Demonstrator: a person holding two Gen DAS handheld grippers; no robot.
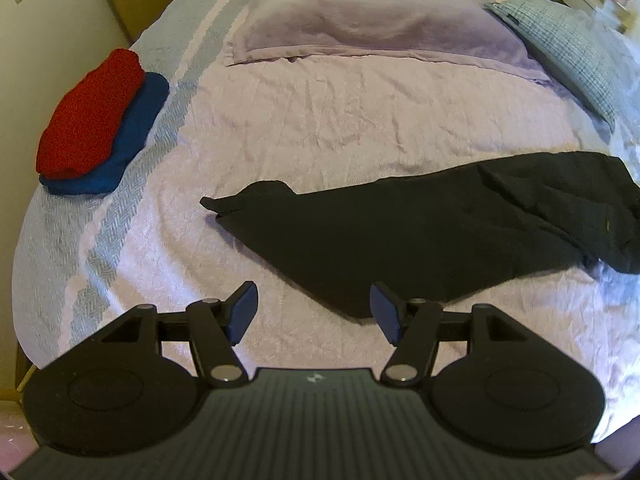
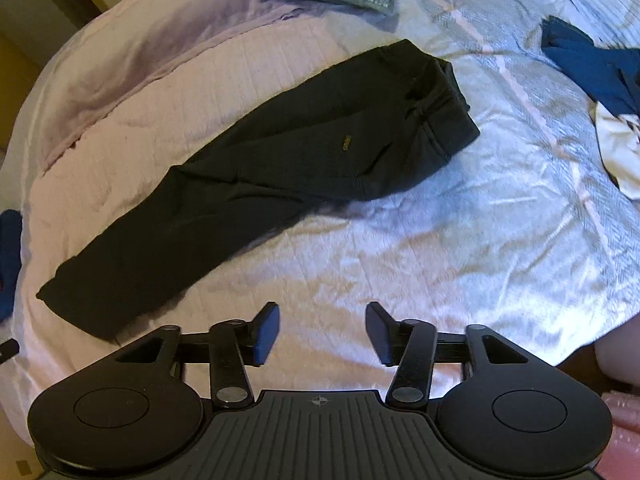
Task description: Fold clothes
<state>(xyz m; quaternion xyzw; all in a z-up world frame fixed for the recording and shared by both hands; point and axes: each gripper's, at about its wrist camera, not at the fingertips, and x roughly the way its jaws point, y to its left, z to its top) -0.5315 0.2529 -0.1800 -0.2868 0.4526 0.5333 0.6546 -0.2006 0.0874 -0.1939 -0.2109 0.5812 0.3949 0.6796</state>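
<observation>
A pair of black trousers [image 2: 256,168] is seen laid lengthwise across a pale pink quilted bedspread [image 1: 320,120], folded leg over leg, the waistband end bunched toward the right and the hem end reaching down to the left. A small yellowish label [image 2: 346,142] is sewn near the hip; its lettering is too small to be read. The left gripper [image 1: 314,312] is held above the bedspread just short of the near edge of the trousers, its blue-padded jaws spread apart with nothing between them. The right gripper [image 2: 322,330] is likewise held with jaws parted and empty, over bare bedspread just beside the hem end. A folded red garment [image 1: 88,116] is stacked on a folded blue garment [image 1: 132,136] at the left edge of the bed. A lilac pillow [image 1: 372,20] and a checked pillow [image 1: 568,44] are set at the head. A crumpled dark blue garment [image 2: 592,68] and a cream garment [image 2: 620,152] are heaped at the right side.
</observation>
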